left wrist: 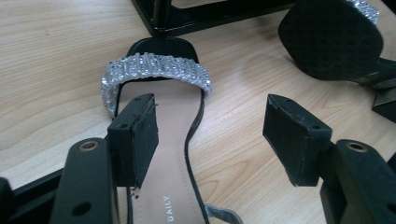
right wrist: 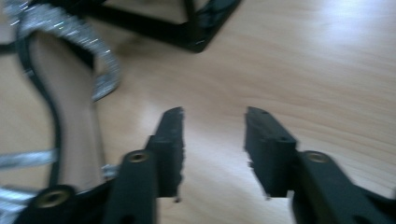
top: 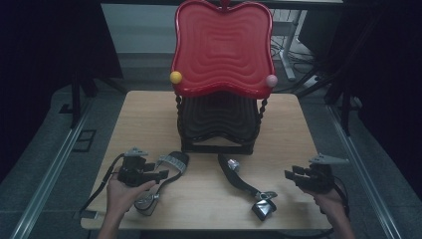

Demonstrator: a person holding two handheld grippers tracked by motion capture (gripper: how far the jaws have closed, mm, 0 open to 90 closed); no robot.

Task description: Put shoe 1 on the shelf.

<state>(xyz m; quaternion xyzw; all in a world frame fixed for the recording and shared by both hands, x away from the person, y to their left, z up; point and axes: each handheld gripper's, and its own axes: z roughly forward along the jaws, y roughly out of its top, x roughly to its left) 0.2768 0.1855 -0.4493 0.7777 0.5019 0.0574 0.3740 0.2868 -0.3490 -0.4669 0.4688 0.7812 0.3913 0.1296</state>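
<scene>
Hovering over one sandal [left wrist: 159,154], the left claw [left wrist: 210,135] gapes empty.

A two-tier rack [top: 219,124] with a raised red tray [top: 223,47] blocks the far middle of the wooden tabletop [top: 144,114], leaving bare strips at its left and right. Nearer the person, a rhinestone-strapped sandal [top: 166,172] lies upright at left and its mate [top: 244,184] lies sole-up at centre, with open wood between them and along the right edge. The left tongs [left wrist: 210,135] stand apart above the upright sandal's insole; the right tongs [right wrist: 214,149] gape over bare wood.
</scene>
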